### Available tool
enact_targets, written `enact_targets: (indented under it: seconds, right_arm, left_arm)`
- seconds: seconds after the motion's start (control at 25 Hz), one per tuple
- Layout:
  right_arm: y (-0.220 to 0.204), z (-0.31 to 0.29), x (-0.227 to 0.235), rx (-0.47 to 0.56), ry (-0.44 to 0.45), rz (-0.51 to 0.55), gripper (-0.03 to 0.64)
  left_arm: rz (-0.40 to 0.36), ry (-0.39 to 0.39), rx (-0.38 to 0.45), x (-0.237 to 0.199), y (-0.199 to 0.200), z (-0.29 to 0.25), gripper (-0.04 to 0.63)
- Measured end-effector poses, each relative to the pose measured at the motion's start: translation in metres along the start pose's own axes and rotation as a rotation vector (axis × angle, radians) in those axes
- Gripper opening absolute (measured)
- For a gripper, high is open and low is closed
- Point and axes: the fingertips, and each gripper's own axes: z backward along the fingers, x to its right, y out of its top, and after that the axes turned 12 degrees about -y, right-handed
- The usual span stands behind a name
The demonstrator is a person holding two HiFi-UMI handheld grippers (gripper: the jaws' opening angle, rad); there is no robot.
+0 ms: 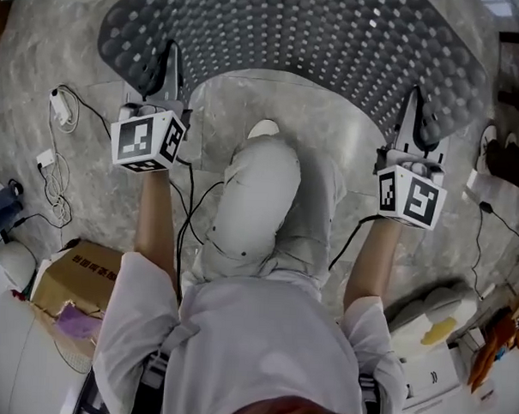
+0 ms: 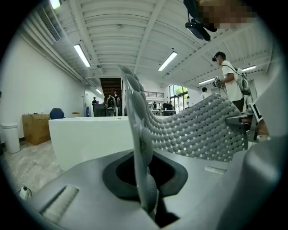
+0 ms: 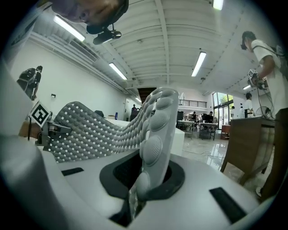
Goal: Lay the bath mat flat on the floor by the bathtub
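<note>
While hand-held grippers (image 1: 168,67) (image 1: 416,113) clamp it, mat (image 1: 293,32) seemingly arches.

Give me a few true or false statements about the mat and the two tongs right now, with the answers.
1. Both the left tongs and right tongs are clamped on the bath mat. True.
2. The mat lies flat on the floor. False: it is held up, curving between the tongs.
3. The mat is grey with many small holes. True.
4. The cardboard box sits at the person's right. False: it is at the left.
</note>
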Motion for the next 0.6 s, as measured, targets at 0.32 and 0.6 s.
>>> enact_targets:
  seconds: [0.32, 0.6]
  right_arm:
    - [-0.058, -0.017, 0.002, -0.076, 0.0, -0.018, 0.02]
    - [-0.11, -0.044, 0.008, -0.18, 0.033, -0.034, 0.02]
  left_arm:
    - [0.005, -0.059, -0.05, 0.003, -0.04, -0.027, 0.017]
    - [0.061, -0.117, -0.136, 0.012, -0.086, -0.055, 0.017]
